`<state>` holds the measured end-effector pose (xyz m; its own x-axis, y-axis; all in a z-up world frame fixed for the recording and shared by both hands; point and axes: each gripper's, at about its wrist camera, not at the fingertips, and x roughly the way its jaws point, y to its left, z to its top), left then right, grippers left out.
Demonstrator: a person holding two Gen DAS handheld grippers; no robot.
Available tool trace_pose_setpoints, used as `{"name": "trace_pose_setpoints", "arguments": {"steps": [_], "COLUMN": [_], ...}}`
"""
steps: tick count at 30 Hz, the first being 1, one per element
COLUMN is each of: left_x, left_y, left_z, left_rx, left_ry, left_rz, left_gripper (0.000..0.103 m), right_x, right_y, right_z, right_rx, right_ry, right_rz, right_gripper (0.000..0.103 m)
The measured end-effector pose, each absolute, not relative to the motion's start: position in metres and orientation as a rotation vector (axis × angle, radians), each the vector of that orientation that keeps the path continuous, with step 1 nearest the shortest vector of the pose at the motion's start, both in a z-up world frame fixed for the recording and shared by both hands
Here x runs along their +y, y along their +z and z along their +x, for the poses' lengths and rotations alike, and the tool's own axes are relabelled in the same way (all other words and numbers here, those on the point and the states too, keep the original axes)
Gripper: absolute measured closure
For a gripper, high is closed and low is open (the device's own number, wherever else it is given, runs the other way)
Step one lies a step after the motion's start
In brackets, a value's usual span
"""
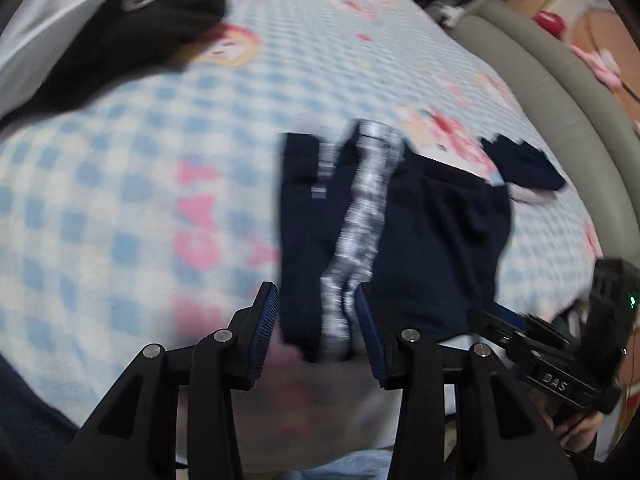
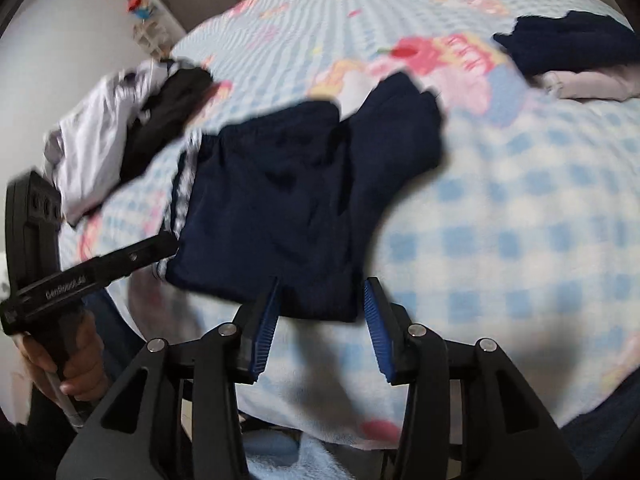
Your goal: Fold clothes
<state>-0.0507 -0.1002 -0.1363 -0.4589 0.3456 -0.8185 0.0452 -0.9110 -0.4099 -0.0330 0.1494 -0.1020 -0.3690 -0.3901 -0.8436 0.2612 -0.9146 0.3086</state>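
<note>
Navy shorts with a white-grey side stripe (image 1: 432, 232) lie on the blue-checked bedsheet (image 1: 120, 200); they also show in the right wrist view (image 2: 280, 200). My left gripper (image 1: 316, 304) is open, its jaws either side of the shorts' near striped edge. My right gripper (image 2: 322, 300) is open, jaws either side of the shorts' near hem corner. The right gripper also shows in the left wrist view (image 1: 560, 356), and the left gripper in the right wrist view (image 2: 80, 276). The frames are blurred.
A pile of black and white clothes (image 1: 100, 32) lies at the bed's far left, also in the right wrist view (image 2: 120, 140). A folded navy item on a pale one (image 2: 580, 64) lies to the right. A grey padded bed edge (image 1: 560, 100) runs along the right.
</note>
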Motion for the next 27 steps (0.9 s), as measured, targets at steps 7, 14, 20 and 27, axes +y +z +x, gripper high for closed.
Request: {"name": "trace_pose_setpoints", "arguments": {"steps": [7,14,20,27], "left_x": [-0.118,-0.098,-0.109,-0.106], "left_y": [-0.124,-0.129,-0.157,-0.155], "left_z": [-0.052,-0.087,-0.094,-0.091], "left_rx": [-0.726,-0.602,-0.79,-0.838], "left_ry": [2.423,2.425,2.309,2.275], "left_rz": [-1.404,-1.473,-1.457,-1.399], "left_gripper": [0.06,0.056,0.046,0.076], "right_x": [0.172,0.165,0.162,0.146], "right_y": [-0.086,-0.083,-0.104,-0.096], "right_z": [-0.039,-0.069,-0.088,-0.085], "right_rx": [-0.237,-0.207,-0.352,-0.346], "right_ry": [-2.366,-2.342,-2.278,-2.239], "right_rz": [1.45,1.46,1.485,1.398], "right_gripper": [0.059,0.049,0.038,0.061]}}
